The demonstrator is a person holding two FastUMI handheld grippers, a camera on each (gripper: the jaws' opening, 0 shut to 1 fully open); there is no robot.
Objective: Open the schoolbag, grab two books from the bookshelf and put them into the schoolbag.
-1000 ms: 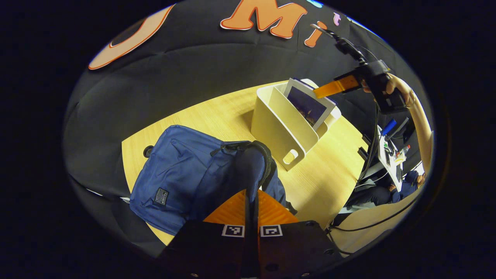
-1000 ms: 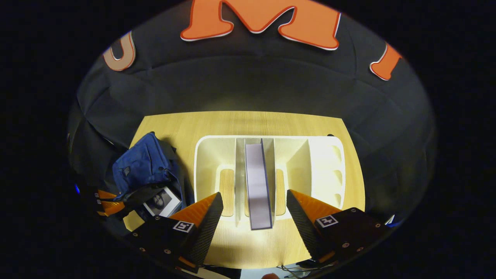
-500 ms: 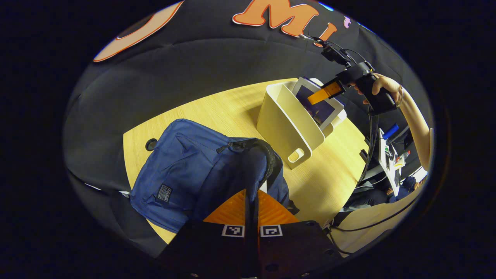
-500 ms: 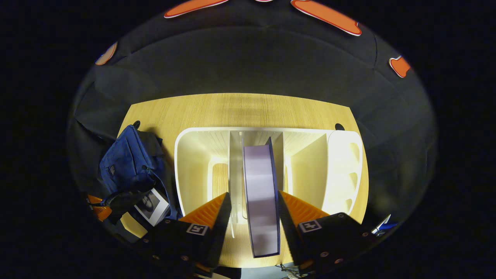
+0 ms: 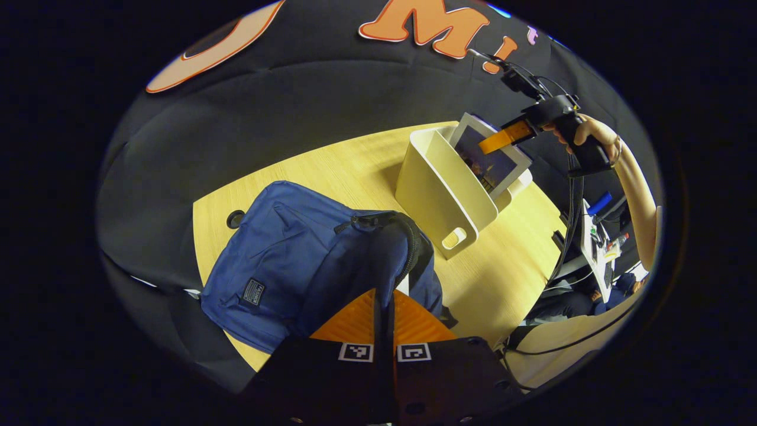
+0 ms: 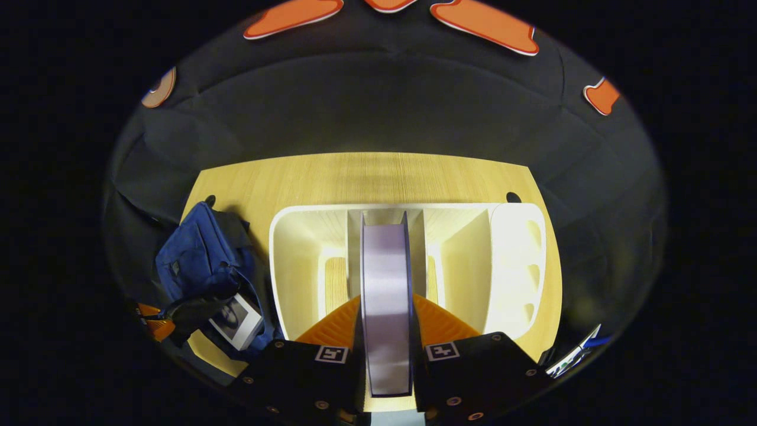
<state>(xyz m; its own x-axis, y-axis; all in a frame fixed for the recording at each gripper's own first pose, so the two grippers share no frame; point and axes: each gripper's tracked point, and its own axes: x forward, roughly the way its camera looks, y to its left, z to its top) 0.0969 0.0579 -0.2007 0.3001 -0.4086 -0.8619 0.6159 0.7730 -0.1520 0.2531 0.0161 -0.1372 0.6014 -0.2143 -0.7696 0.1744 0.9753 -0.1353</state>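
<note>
In the right gripper view, the right hand-held gripper (image 6: 386,322) is now pressing both fingers against the sides of the book (image 6: 385,284) standing in the bookshelf's (image 6: 290,260) middle slot; 0.5 s ago the fingers were flanking it with gaps, and 1 s ago they were spread wide. In the left gripper view, the left hand-held gripper (image 5: 383,313) is still pinching the schoolbag's (image 5: 295,260) black handle (image 5: 387,254), keeping the bag open on the desk (image 5: 491,266). Farther left in the right gripper view, 1 book (image 6: 236,319) is already sitting in the schoolbag's mouth.
</note>
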